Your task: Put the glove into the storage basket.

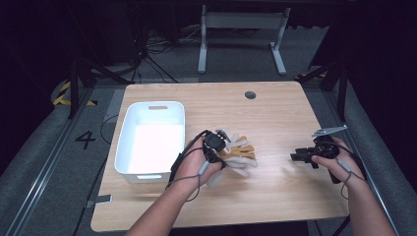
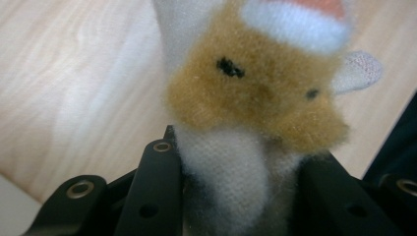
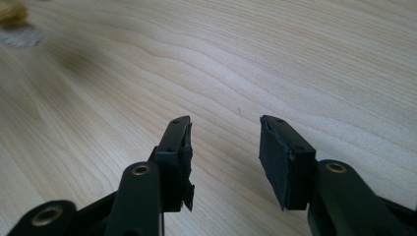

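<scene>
A tan and white plush toy (image 1: 242, 154) lies on the wooden table (image 1: 275, 113) near its middle. My left gripper (image 1: 215, 146) is shut on it, just right of the white bin. In the left gripper view the toy (image 2: 255, 93) is close up: a fuzzy tan face with two dark eyes, its white body pinched between the black jaws of the left gripper (image 2: 241, 164). My right gripper (image 1: 297, 157) hovers over bare wood at the table's right side, pointing left. In the right gripper view the jaws of that gripper (image 3: 225, 129) stand apart with nothing between them.
A white plastic bin (image 1: 124, 142) stands on the table's left part, with nothing seen inside. A round dark grommet (image 1: 250, 95) sits near the far edge. Beyond the table are a desk frame (image 1: 241, 29) and cables on the floor.
</scene>
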A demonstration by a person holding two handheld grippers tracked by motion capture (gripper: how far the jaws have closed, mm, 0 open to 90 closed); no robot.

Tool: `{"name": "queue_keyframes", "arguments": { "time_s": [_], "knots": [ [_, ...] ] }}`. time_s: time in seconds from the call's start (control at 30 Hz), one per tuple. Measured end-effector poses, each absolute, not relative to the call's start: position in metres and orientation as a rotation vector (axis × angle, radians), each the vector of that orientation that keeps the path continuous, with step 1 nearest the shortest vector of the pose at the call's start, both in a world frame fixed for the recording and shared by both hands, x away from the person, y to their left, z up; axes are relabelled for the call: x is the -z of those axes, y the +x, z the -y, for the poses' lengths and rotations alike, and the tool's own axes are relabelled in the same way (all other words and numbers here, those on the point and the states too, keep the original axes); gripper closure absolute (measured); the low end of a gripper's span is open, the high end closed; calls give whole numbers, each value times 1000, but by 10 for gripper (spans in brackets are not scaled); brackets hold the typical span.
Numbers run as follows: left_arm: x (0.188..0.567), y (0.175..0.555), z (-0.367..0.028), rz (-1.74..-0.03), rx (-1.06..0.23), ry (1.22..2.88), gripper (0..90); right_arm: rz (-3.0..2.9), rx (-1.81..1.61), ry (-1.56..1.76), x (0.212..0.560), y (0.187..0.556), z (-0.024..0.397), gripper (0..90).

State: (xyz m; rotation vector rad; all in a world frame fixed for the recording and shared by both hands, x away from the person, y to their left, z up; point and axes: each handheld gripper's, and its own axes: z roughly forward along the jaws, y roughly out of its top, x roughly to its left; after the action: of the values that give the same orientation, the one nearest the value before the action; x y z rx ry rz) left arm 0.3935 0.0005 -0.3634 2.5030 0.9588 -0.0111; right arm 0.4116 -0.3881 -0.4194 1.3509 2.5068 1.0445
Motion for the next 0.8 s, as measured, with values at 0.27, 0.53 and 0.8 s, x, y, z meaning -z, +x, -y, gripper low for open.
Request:
{"name": "queue_keyframes", "arguments": {
  "time_s": [0.27,0.53,0.8],
  "knots": [
    [360,410,-4,-1008,-6,2470,695,-2543,-1038,1401,420,402,383,580],
    [353,424,-7,-1030,2,2453,695,-2545,-924,1456,427,388,384,605],
    [344,430,-17,-1110,-8,2391,695,-2555,-862,1477,433,386,385,610]
  ]
}}
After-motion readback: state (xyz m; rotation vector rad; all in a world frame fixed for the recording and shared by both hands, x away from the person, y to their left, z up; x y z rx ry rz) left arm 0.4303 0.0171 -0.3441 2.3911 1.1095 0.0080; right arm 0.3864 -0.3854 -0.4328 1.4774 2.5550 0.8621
